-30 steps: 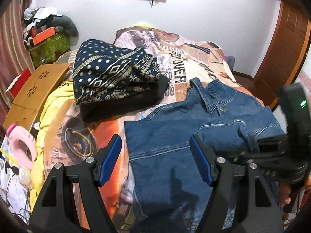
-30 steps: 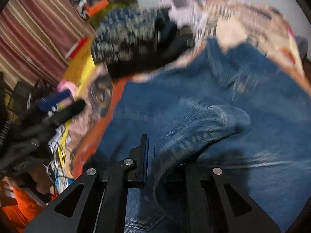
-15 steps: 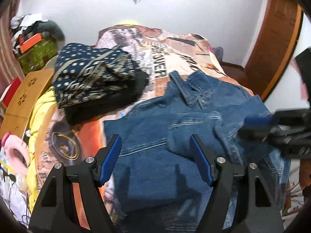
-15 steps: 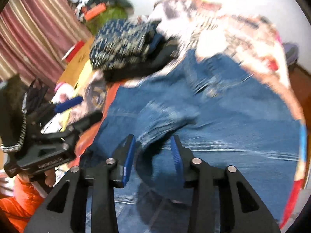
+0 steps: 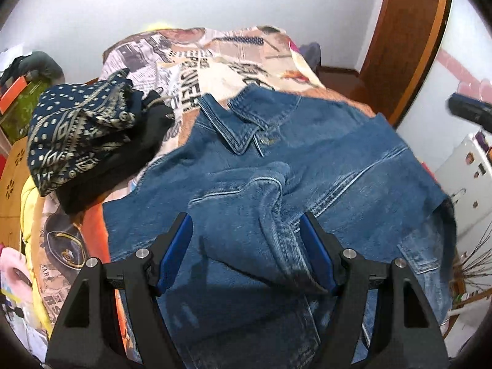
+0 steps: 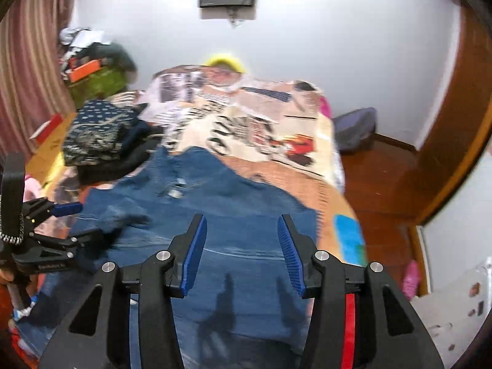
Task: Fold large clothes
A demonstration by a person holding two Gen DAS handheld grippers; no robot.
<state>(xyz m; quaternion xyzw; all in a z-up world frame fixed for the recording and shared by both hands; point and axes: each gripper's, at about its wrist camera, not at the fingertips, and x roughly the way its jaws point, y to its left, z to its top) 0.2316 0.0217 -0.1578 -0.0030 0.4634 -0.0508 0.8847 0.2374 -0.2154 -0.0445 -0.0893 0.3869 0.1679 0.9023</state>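
Left wrist view looks down on a denim jacket (image 5: 307, 166) spread on a bed (image 5: 233, 52) with a printed cover, collar toward the far wall. One sleeve (image 5: 264, 203) lies folded across the chest of the jacket, its cuff end reaching down toward the left tongs (image 5: 246, 252). These tongs hang above the cloth with their blue pads wide apart, gripping nothing. At the right edge of this view a dark tip of the other tool shows.

Beside the jacket's left shoulder sits a stack of folded clothes (image 5: 83, 135), a dark blue patterned piece on top of black ones.

Right wrist view is blurred. The right tongs (image 6: 243, 246) have just been opening; they stand released above the jacket's lower half, with nothing between the pads. The left tongs appear at the left edge there, over the folded sleeve.
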